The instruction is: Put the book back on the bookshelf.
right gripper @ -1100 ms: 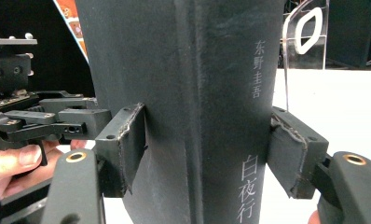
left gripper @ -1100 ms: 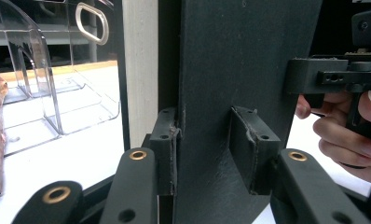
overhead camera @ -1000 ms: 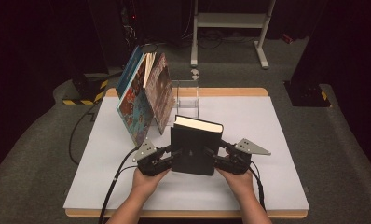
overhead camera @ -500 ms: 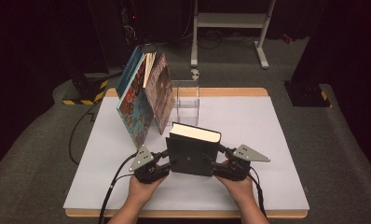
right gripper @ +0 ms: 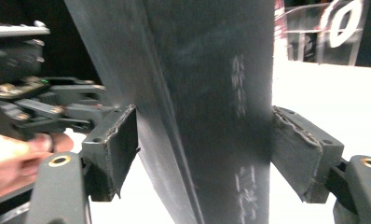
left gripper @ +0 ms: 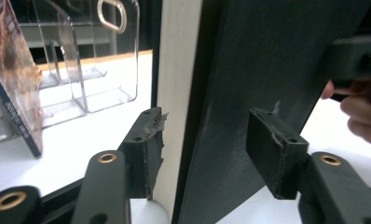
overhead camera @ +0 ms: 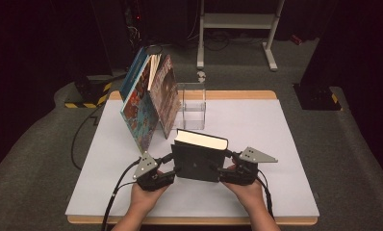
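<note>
Black hardcover book (overhead camera: 197, 160) upright on white counter (overhead camera: 276, 144), near middle. Left gripper (left gripper: 202, 154) and right gripper (right gripper: 204, 154) flanking it, fingers just loosened, pads off the covers. Farther left, picture books (overhead camera: 146, 103) against clear stand (overhead camera: 192, 103).

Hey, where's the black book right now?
In the high view the black book stands upright on the white table, near its front edge, between the left gripper and the right gripper, in front of the clear plastic stand.
</note>
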Action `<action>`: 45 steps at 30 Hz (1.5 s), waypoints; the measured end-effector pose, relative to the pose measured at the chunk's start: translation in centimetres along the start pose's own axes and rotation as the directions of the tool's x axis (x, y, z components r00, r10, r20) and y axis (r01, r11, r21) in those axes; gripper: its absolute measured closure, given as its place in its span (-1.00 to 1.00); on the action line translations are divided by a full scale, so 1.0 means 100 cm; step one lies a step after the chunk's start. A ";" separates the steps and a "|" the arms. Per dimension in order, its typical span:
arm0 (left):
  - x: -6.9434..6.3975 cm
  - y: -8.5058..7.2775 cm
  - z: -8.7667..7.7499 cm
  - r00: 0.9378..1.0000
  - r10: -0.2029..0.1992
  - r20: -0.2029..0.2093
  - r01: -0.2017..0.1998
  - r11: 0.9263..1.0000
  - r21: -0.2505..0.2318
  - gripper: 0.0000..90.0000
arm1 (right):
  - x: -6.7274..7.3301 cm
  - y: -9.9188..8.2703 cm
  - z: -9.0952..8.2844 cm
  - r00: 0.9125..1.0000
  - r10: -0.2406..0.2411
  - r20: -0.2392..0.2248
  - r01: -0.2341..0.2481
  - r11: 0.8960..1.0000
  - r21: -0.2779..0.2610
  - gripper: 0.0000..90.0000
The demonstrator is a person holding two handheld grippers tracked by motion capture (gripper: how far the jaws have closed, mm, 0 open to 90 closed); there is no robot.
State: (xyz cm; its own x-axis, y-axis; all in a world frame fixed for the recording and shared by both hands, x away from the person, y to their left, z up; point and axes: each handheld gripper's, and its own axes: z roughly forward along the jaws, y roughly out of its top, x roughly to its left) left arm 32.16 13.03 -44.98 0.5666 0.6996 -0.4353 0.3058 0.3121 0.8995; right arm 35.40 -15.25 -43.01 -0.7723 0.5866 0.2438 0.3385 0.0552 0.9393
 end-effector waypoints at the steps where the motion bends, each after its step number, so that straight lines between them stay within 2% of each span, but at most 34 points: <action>1: 0.001 -0.001 0.000 1.000 -0.003 0.004 0.003 1.000 0.003 -0.04 | -0.001 0.002 0.001 1.000 -0.004 -0.003 0.004 1.000 0.004 -0.50; 4: 0.006 -0.004 -0.002 1.000 0.008 -0.006 -0.008 1.000 0.016 -0.11 | 0.002 0.009 0.004 0.999 -0.049 0.010 0.049 0.999 0.008 -0.52; 6: 0.013 -0.004 -0.004 0.999 0.011 -0.032 -0.010 1.000 0.021 -0.13 | 0.004 0.015 0.005 0.997 -0.076 0.004 0.076 0.997 -0.004 -0.48; 9: 0.025 -0.001 -0.008 0.998 -0.004 -0.064 0.004 1.000 0.011 -0.19 | 0.006 0.023 0.007 0.996 -0.093 -0.002 0.092 0.996 -0.012 -0.46; 12: 0.034 0.000 -0.013 0.996 0.009 -0.088 -0.008 1.000 0.018 -0.18 | 0.007 0.028 0.012 0.994 -0.106 -0.006 0.106 0.994 -0.012 -0.48; 14: 0.039 0.001 -0.018 0.996 -0.004 -0.088 0.005 1.000 0.011 -0.19 | 0.007 0.030 0.013 0.994 -0.113 -0.007 0.113 0.993 -0.013 -0.48; 17: 0.049 0.001 -0.025 0.992 0.009 -0.124 -0.007 1.000 0.020 -0.19 | 0.008 0.030 0.015 0.992 -0.126 -0.021 0.125 0.992 -0.020 -0.46; 20: 0.062 0.000 -0.032 0.982 0.022 -0.187 -0.017 0.999 0.033 -0.18 | 0.010 0.030 0.015 0.990 -0.139 -0.029 0.138 0.990 -0.026 -0.44; 22: 0.073 -0.002 -0.035 0.969 0.044 -0.243 -0.028 0.997 0.067 -0.19 | 0.013 0.030 0.016 0.988 -0.156 -0.025 0.155 0.988 -0.029 -0.43; 23: 0.077 -0.003 -0.035 0.965 0.050 -0.259 -0.030 0.996 0.081 -0.22 | 0.013 0.030 0.016 0.987 -0.159 -0.022 0.158 0.987 -0.029 -0.41; 24: 0.080 -0.005 -0.036 0.959 0.073 -0.274 -0.047 0.994 0.099 -0.23 | 0.013 0.030 0.016 0.987 -0.157 -0.023 0.157 0.987 -0.029 -0.39; 25: 0.083 -0.007 -0.036 0.951 0.094 -0.296 -0.064 0.992 0.111 -0.22 | 0.013 0.030 0.016 0.987 -0.159 -0.022 0.158 0.987 -0.028 -0.36; 27: 0.086 -0.011 -0.037 0.944 0.113 -0.310 -0.078 0.989 0.122 -0.22 | 0.013 0.029 0.014 0.985 -0.173 -0.024 0.172 0.985 -0.029 -0.32; 29: 0.087 -0.013 -0.037 0.940 0.107 -0.324 -0.074 0.991 0.114 -0.22 | 0.014 0.028 0.013 0.982 -0.184 -0.032 0.183 0.982 -0.034 -0.27; 31: 0.087 -0.014 -0.036 0.935 0.123 -0.333 -0.089 0.989 0.116 -0.21 | 0.015 0.027 0.011 0.980 -0.195 -0.032 0.193 0.980 -0.039 -0.23; 33: 0.088 -0.015 -0.036 0.933 0.124 -0.337 -0.089 0.989 0.120 -0.21 | 0.016 0.025 0.009 0.977 -0.209 -0.028 0.208 0.977 -0.043 -0.14; 37: 0.092 -0.011 -0.039 0.939 0.055 -0.339 -0.029 0.996 0.081 -0.21 | 0.019 0.022 0.005 0.970 -0.243 -0.028 0.242 0.969 -0.051 0.18; 38: 0.092 -0.011 -0.040 0.940 0.040 -0.340 -0.015 0.997 0.074 -0.21 | 0.020 0.021 0.004 0.972 -0.235 -0.010 0.234 0.971 -0.052 0.19; 41: 0.093 -0.010 -0.040 0.939 0.027 -0.343 -0.003 0.998 0.069 -0.21 | 0.022 0.021 0.004 0.969 -0.247 -0.002 0.247 0.968 -0.053 0.20; 45: 0.093 -0.010 -0.039 0.937 0.038 -0.346 -0.011 0.997 0.080 -0.20 | 0.025 0.020 0.004 0.969 -0.246 0.012 0.246 0.968 -0.053 0.20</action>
State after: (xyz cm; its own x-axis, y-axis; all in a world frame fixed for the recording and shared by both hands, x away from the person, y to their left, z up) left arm 34.13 21.76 -49.84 0.2779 0.8901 -0.3613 0.3601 0.2521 0.8982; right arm 34.38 -13.37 -40.62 -0.8252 0.5648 0.0027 0.1092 0.1549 0.9819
